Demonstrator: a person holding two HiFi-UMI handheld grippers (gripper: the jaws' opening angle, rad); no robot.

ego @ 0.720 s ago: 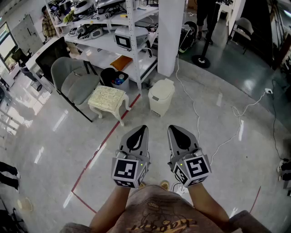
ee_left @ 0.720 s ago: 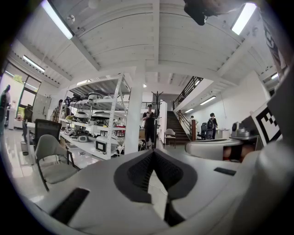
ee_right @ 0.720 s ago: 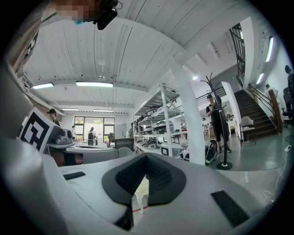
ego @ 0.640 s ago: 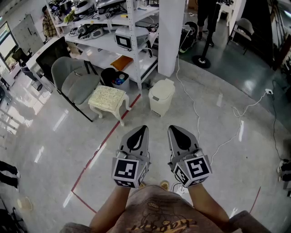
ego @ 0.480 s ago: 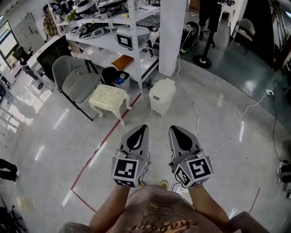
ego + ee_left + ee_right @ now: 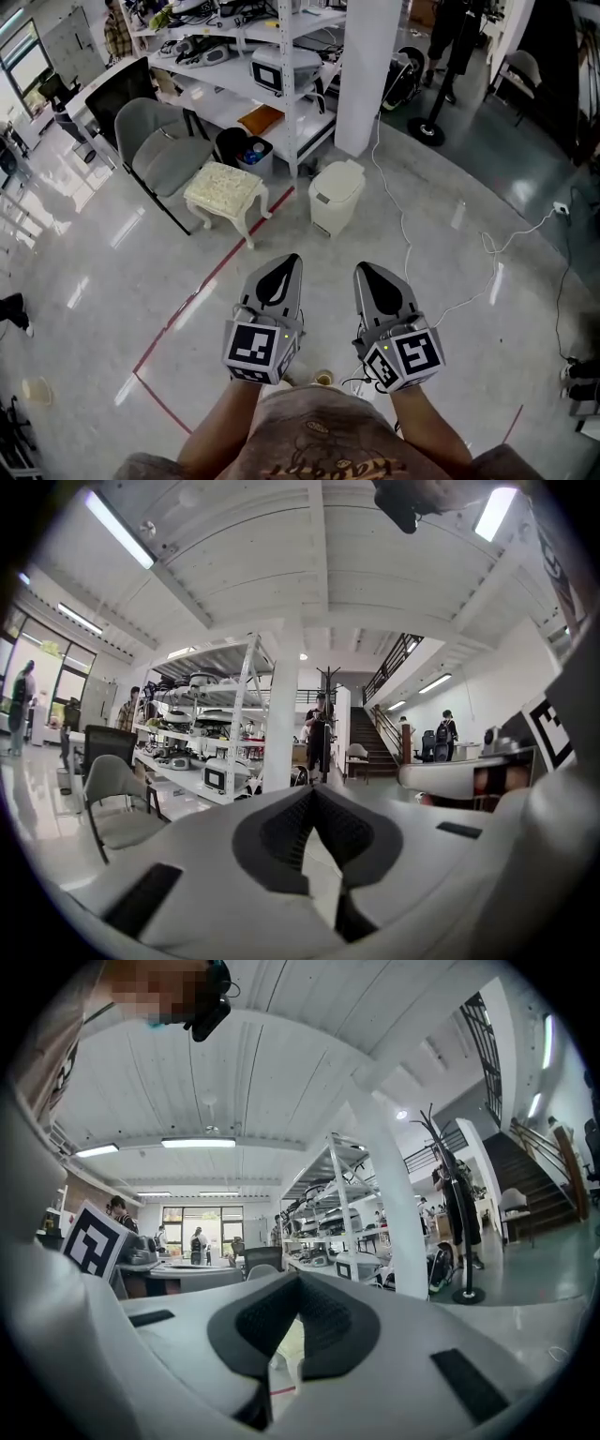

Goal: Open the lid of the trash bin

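The trash bin point(image 6: 335, 197) is a small white bin with its lid down, standing on the floor by the foot of a white pillar point(image 6: 367, 66). In the head view both grippers are held side by side at waist height, well short of the bin and pointing toward it. My left gripper point(image 6: 286, 260) is shut, its jaws meeting at the tip with nothing between them. My right gripper point(image 6: 366, 269) is shut and empty too. The left gripper view shows the left gripper point(image 6: 312, 789) with dark pads pressed together, and the right gripper view shows the same for the right gripper point(image 6: 298, 1277).
Left of the bin are a white padded stool point(image 6: 225, 192), a grey chair point(image 6: 164, 155) and a black basket point(image 6: 246, 150) under a metal shelf rack point(image 6: 281, 56). A white cable point(image 6: 412, 244) trails over the floor at right. A red tape line point(image 6: 202, 291) crosses the floor.
The head view has shifted a little, with the grippers slightly lower in frame. Both grippers stay shut side by side, and the bin lid stays down.
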